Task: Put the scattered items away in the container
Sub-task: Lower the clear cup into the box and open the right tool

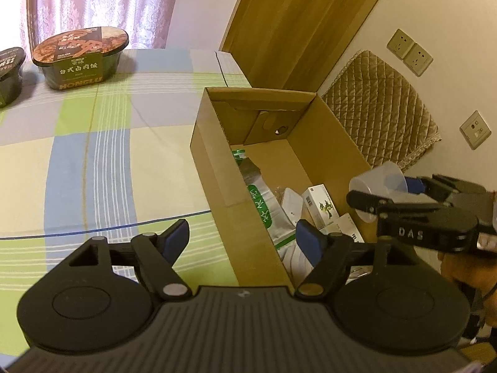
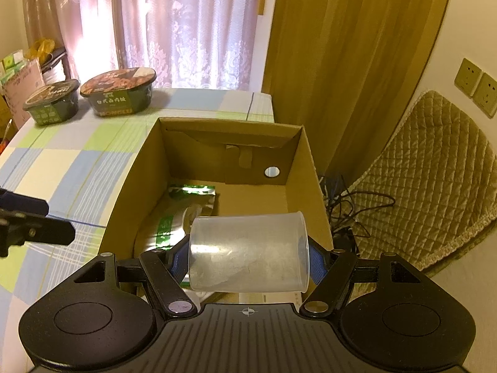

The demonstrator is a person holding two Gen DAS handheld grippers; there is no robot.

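Right gripper (image 2: 248,256) clamped on clear cup (image 2: 248,253) lying sideways above box (image 2: 124,199), left gripper (image 1: 242,242) spread wide and empty at the box's 9 o'clock wall, packets (image 2: 189,205) inside, two bowls (image 2: 119,93) on table (image 2: 62,168) at 11 o'clock.

I hold the cup (image 2: 248,251) sideways between my right fingers (image 2: 315,256), over the near end of the box (image 2: 124,199) | packets (image 2: 186,214) in the box beyond those fingers | box on the table (image 2: 62,168) | two bowls (image 2: 119,91) far ahead-left | my left fingers (image 1: 177,237) straddle the box's left wall
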